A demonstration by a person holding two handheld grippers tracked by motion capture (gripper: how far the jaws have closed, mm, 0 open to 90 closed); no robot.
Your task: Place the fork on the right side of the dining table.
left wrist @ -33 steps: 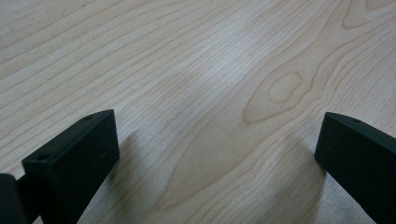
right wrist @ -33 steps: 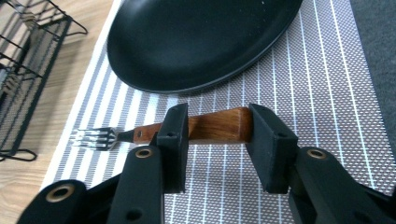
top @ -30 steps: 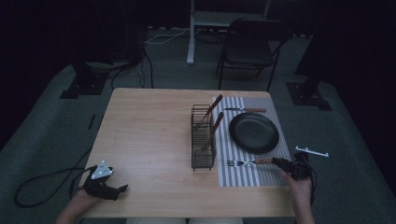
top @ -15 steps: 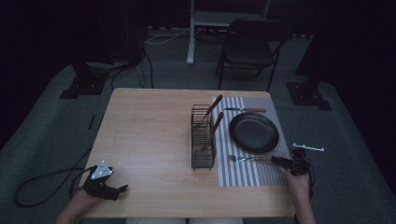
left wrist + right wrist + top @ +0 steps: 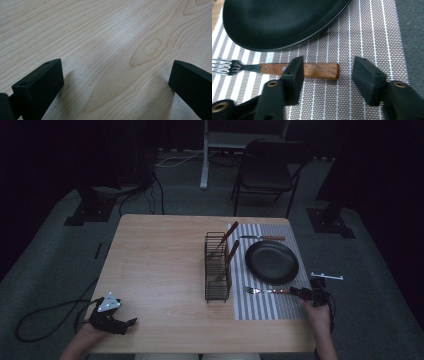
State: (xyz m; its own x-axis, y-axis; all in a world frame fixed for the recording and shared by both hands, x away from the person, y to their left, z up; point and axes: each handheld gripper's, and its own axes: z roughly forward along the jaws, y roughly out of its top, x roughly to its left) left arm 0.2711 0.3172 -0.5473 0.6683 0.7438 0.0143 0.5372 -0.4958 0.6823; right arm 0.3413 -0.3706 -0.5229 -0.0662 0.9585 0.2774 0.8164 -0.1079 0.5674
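Note:
A fork (image 5: 265, 290) with a wooden handle (image 5: 319, 70) lies flat on the striped placemat (image 5: 265, 307), just in front of the black plate (image 5: 272, 261). My right gripper (image 5: 299, 292) is at the handle's end, open. Its jaws stand on either side of the handle, and the left jaw covers part of it in the right gripper view (image 5: 328, 67). The plate's rim (image 5: 282, 22) is close beyond the jaws. My left gripper (image 5: 127, 322) rests open at the table's near left corner, with bare wood between its jaws (image 5: 115, 72).
A black wire rack (image 5: 217, 267) stands left of the placemat with two wooden-handled utensils (image 5: 231, 245) leaning in it. A knife (image 5: 262, 238) lies beyond the plate. A folding chair (image 5: 272, 167) stands behind the table, and a small white piece (image 5: 327, 276) lies beyond the table's right edge.
The fork and my right gripper have shifted a little away from me, toward the plate. The left gripper has stayed where it was.

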